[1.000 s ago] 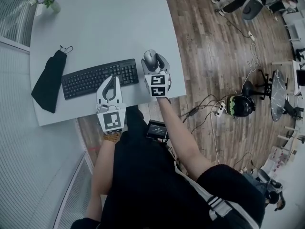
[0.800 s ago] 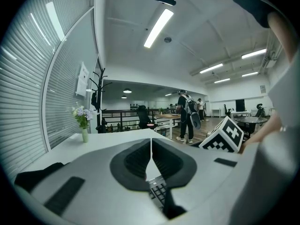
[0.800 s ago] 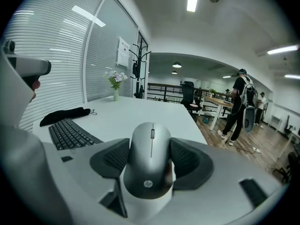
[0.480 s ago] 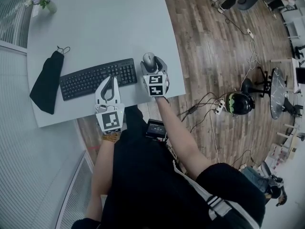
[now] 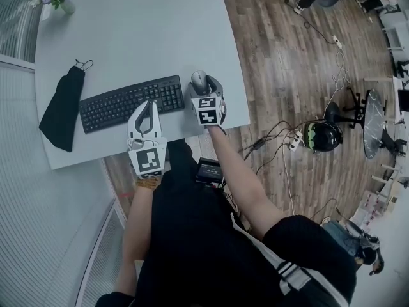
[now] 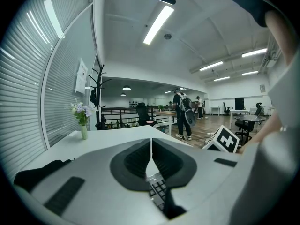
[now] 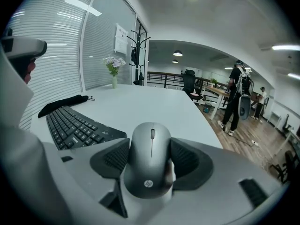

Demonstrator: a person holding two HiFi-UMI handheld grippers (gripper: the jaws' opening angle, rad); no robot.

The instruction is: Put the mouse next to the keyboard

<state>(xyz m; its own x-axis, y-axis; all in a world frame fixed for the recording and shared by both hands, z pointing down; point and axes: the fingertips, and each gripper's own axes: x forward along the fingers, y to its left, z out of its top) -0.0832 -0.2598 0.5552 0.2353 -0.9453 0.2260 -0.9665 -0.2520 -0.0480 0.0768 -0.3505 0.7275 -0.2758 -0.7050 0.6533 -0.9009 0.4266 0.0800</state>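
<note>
Oval matte mouse (image 7: 151, 165) (grey), in R gripper (image 7: 150, 150)

Grey mouse (image 7: 151, 149), scroll wheel up, clamped on both flanks between the black pads of the right gripper (image 7: 150, 162). Black keyboard (image 7: 75, 125) just left of it on a white table (image 7: 154, 102); black pouch (image 7: 63, 103) beyond the keyboard, vase (image 7: 114, 81) of flowers at the far edge. Background: person (image 7: 236, 95) with backpack, standing on wood floor (image 7: 262, 131).
</note>
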